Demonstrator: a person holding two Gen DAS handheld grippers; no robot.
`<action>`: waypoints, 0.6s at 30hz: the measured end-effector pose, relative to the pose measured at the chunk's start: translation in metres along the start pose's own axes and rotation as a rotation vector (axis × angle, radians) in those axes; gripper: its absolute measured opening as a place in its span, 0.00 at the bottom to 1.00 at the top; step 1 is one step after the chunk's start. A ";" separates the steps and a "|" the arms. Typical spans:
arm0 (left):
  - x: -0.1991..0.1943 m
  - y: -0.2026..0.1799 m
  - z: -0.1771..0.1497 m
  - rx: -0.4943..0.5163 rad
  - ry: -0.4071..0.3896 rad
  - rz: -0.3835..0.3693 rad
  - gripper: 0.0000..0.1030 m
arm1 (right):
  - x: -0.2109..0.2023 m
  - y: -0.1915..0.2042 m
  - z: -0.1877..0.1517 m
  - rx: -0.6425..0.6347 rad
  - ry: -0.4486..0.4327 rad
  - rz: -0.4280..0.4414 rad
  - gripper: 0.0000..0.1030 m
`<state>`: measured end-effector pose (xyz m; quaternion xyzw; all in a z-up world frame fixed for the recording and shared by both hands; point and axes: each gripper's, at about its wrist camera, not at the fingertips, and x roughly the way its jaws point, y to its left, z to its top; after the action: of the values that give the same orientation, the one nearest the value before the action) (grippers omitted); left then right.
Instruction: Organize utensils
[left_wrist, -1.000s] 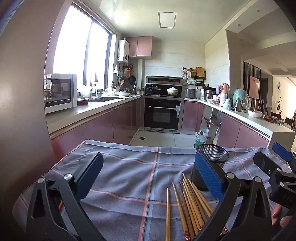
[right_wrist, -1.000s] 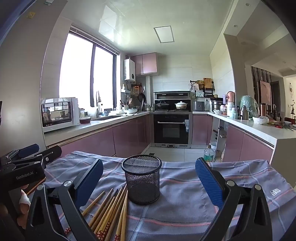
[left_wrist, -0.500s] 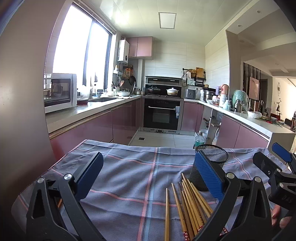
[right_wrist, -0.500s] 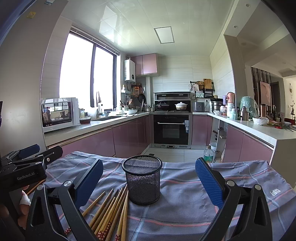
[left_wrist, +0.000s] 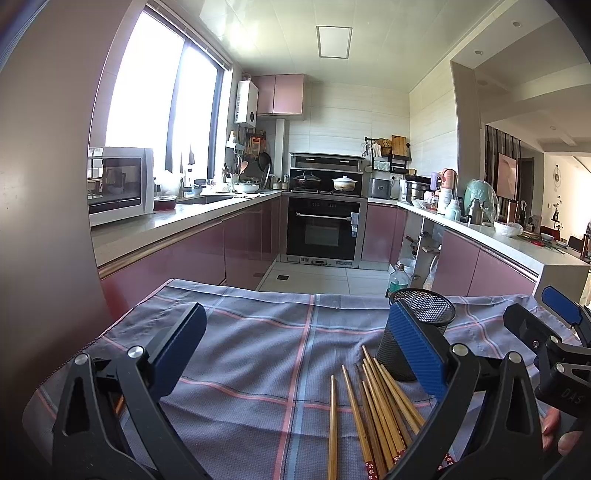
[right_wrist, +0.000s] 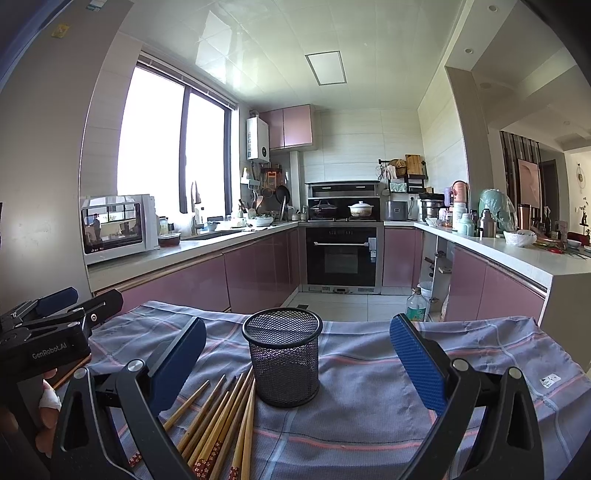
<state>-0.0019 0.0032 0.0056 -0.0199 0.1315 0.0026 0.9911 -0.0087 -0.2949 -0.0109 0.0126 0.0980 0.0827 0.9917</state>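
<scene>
Between my fingers: nothing held; both pairs of jaws stand wide apart over the cloth.
Left gripper: spread open above bare plaid, chopsticks just off to its right side.
Right gripper: spread open too, with the mesh cup framed between its blue pads.
Chopsticks: a loose fan of bamboo sticks lying flat on the tablecloth, patterned red ends toward me, tips pointing at the cup's base and some seemingly touching it.
Handling, as I judge it: light, stiff, smooth and round, so apt to roll or twist in a pinch; lying side by side, one may drag its neighbours along.
Where to grip: I would pinch across a stick near mid-length or slightly toward the thick patterned end, picking an outer one of the fan first.
Mesh cup: black wire holder, upright, appears empty, likely light enough to tip if nudged.
Beyond: table edge, then kitchen floor and the oven on the far wall.
</scene>
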 end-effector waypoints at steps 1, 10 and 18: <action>0.000 0.000 0.000 0.001 0.001 0.000 0.95 | 0.000 0.000 0.000 0.000 0.000 0.000 0.93; -0.001 -0.002 -0.003 0.000 0.000 0.000 0.95 | 0.001 0.000 -0.001 0.002 0.003 0.002 0.93; -0.001 -0.002 -0.002 0.001 0.000 0.000 0.95 | 0.001 -0.001 -0.001 0.003 0.005 0.003 0.93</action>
<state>-0.0032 0.0008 0.0036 -0.0197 0.1315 0.0025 0.9911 -0.0078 -0.2955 -0.0125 0.0142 0.1007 0.0841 0.9913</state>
